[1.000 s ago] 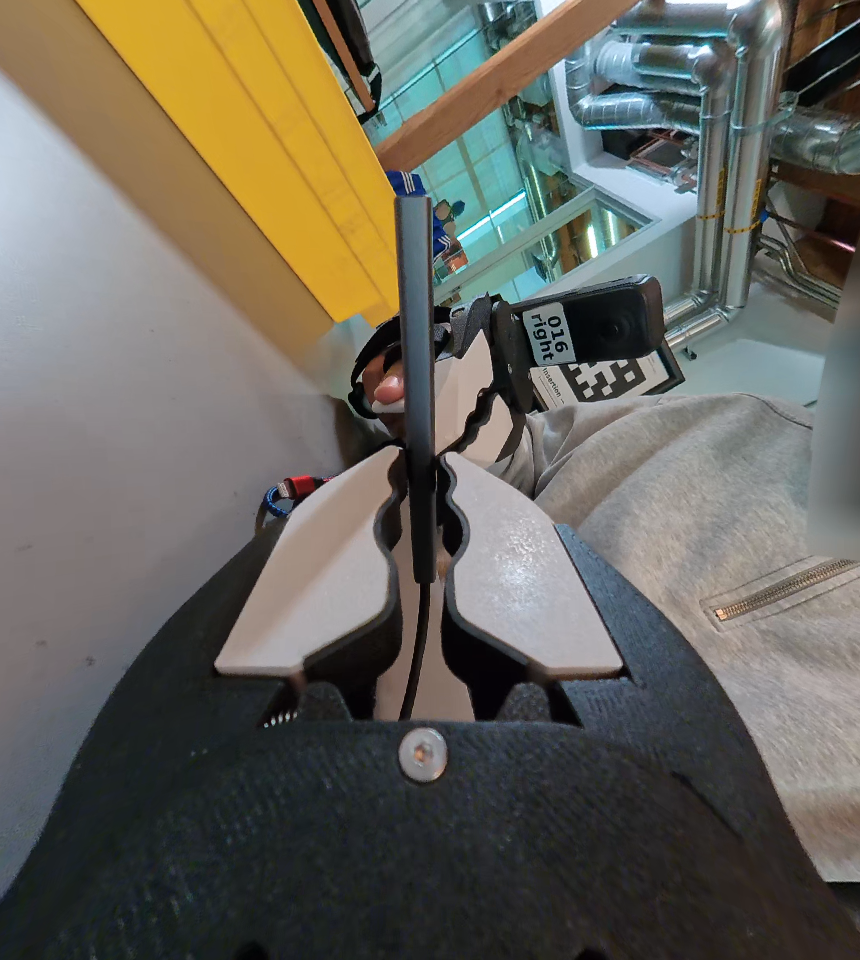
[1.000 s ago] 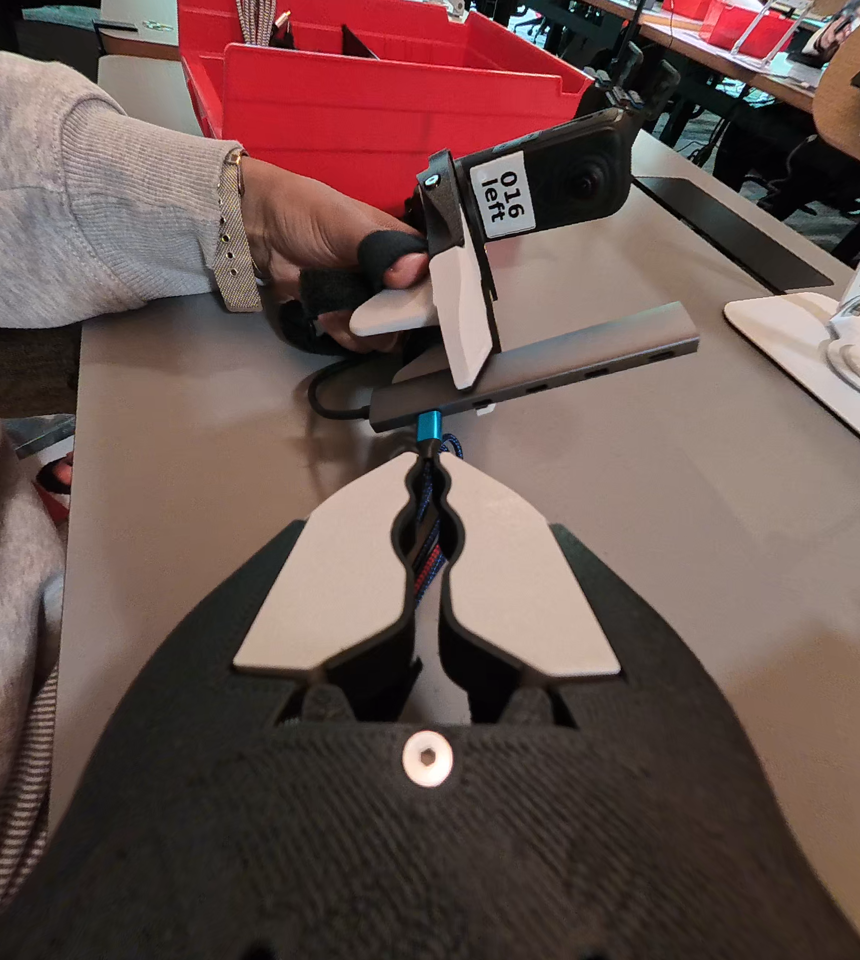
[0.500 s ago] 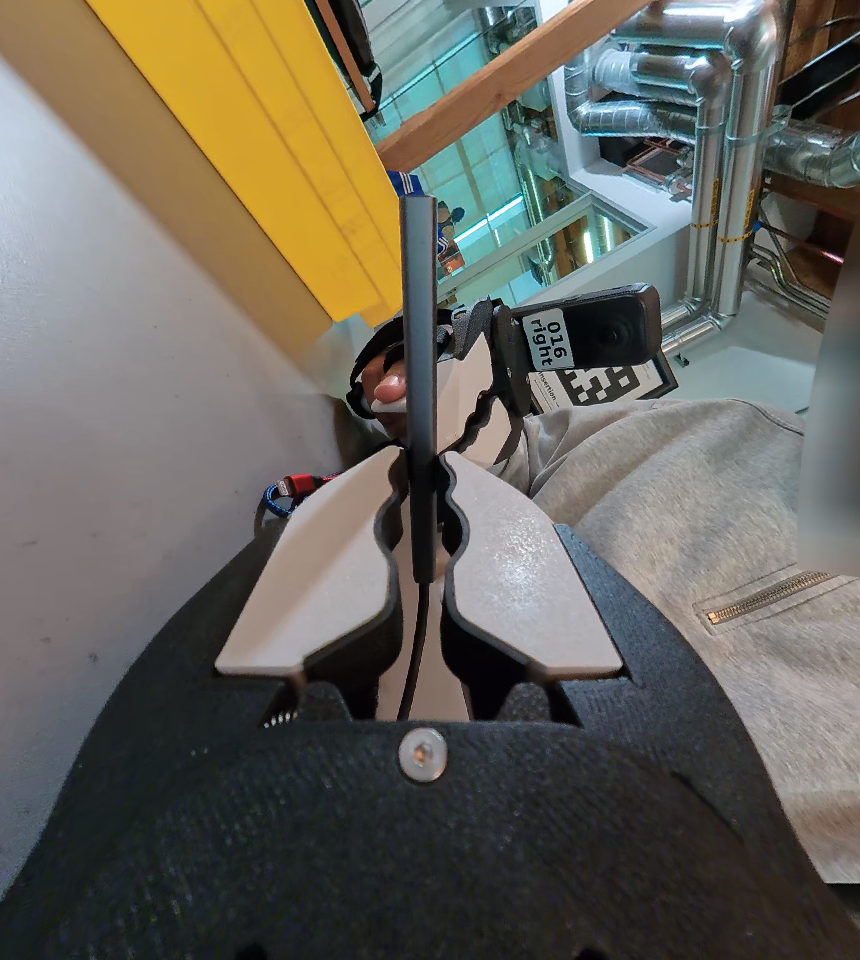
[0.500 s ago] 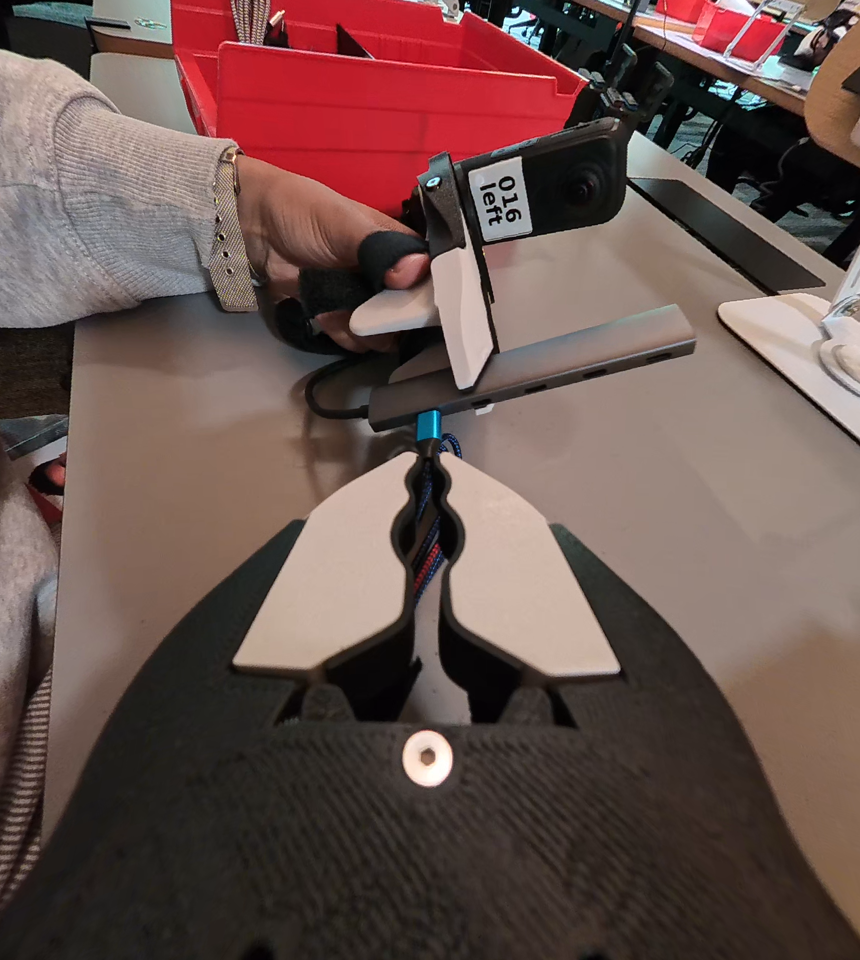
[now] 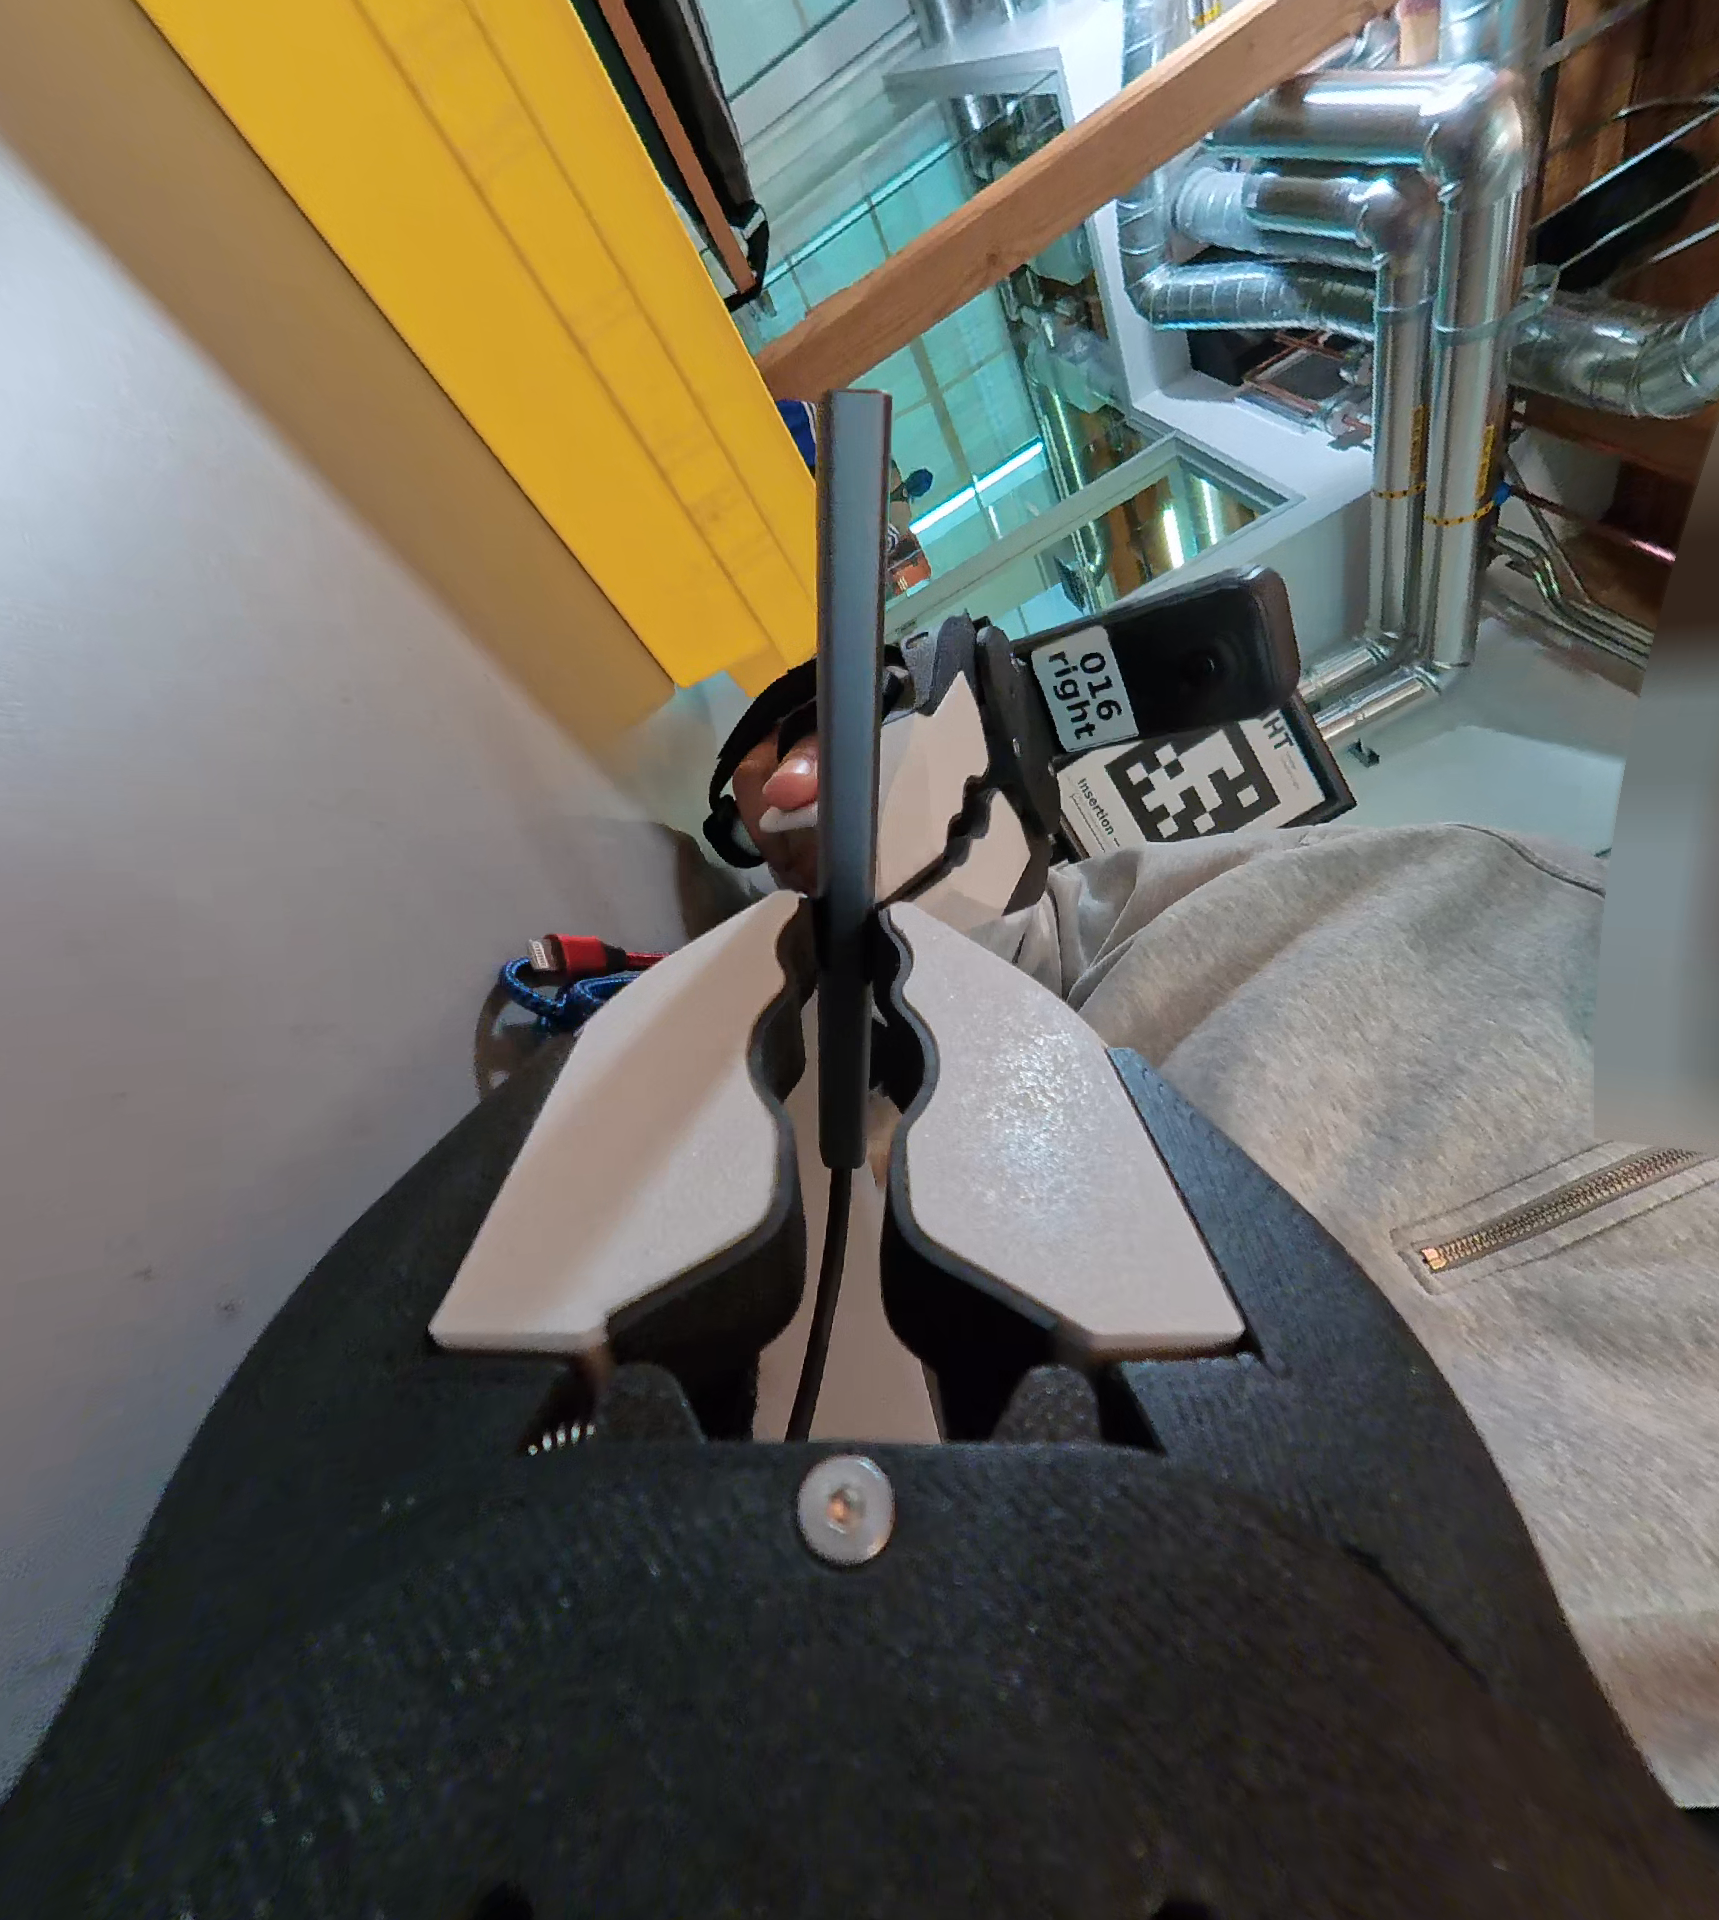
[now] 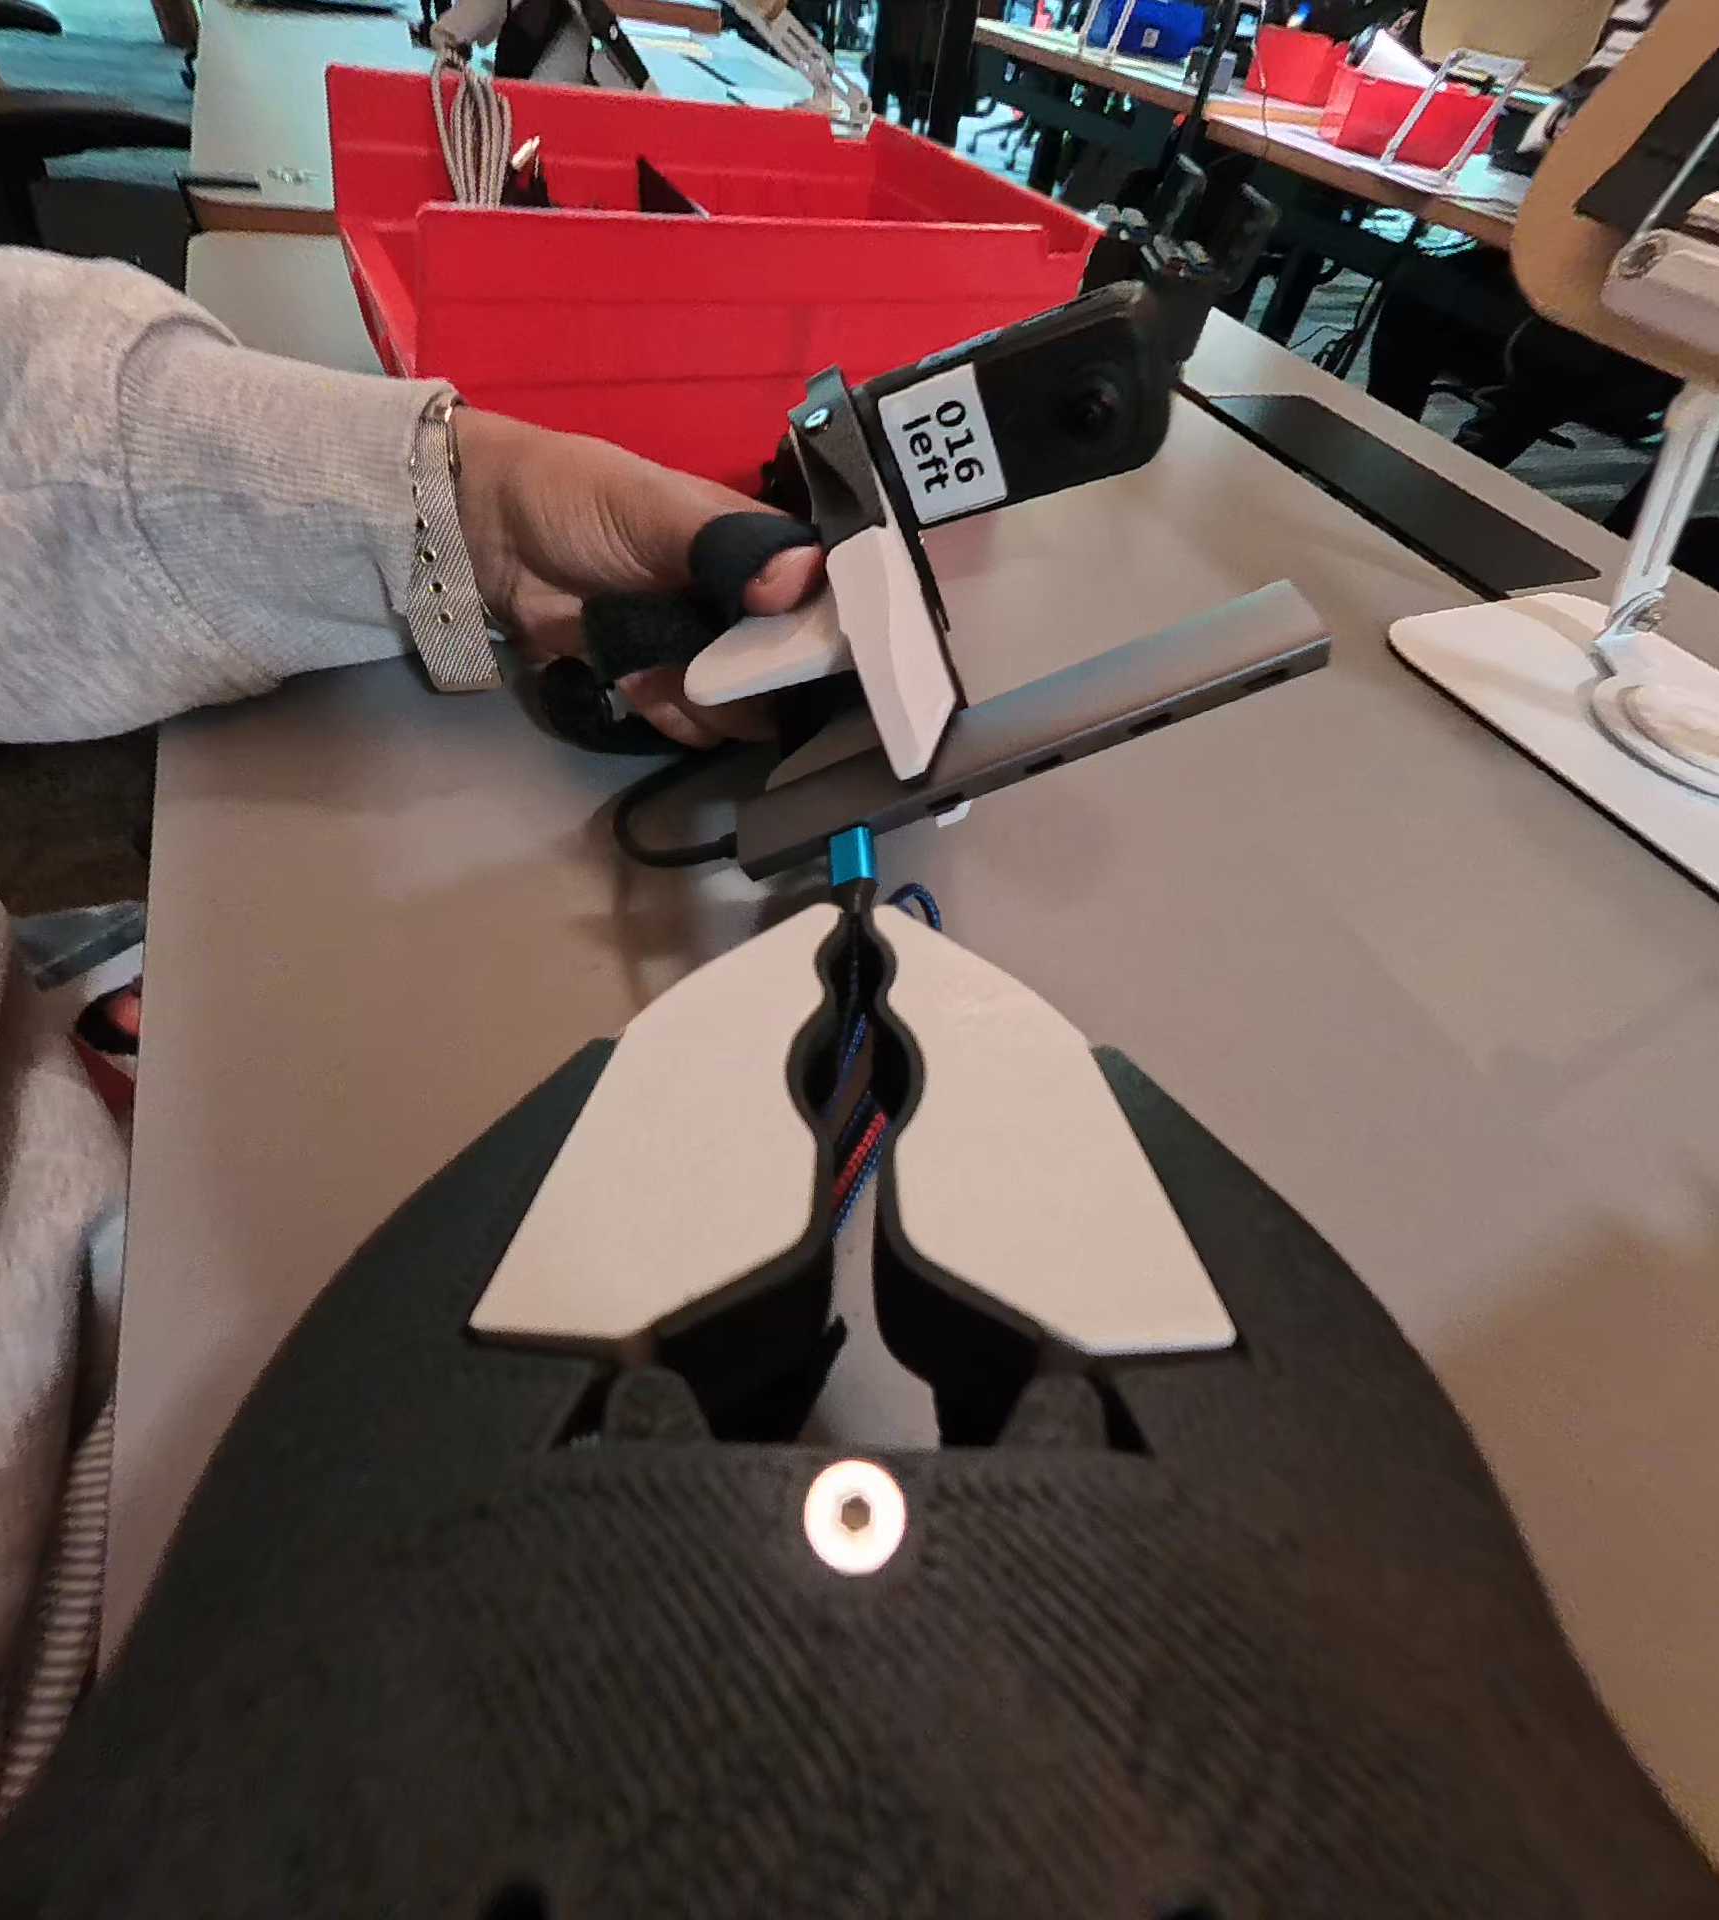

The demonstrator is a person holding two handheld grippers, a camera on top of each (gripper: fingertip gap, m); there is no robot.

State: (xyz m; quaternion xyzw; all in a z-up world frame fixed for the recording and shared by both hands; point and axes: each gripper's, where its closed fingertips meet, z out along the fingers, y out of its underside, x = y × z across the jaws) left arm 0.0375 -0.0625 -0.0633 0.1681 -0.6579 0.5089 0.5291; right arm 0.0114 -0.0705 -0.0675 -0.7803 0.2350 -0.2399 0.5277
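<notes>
My left gripper (image 5: 842, 914) is shut on a slim grey USB hub (image 5: 850, 665), held edge-on just above the table; its black cord runs back between the fingers. In the right wrist view the hub (image 6: 1125, 696) is tilted, right end raised. My right gripper (image 6: 857, 912) is shut on a blue-and-red braided cable (image 6: 860, 1132). The cable's blue plug (image 6: 850, 854) sits in a port on the hub's near side. The left gripper (image 6: 912, 769) shows there clamped on the hub. The cable's red end (image 5: 574, 951) lies on the table.
A red bin (image 6: 709, 270) with cables stands behind the hand (image 6: 606, 520). A white stand base (image 6: 1603, 727) lies at the right on the grey table (image 6: 1354, 1039). A black marker card (image 5: 1208, 790) and a grey sleeve (image 5: 1457, 1091) are near the right gripper. My two grippers' fingertips are within a few centimetres of each other.
The right gripper has drawn back slightly with the cable, and the plug shows a little more. The hub stays clamped in the left gripper at much the same tilt.
</notes>
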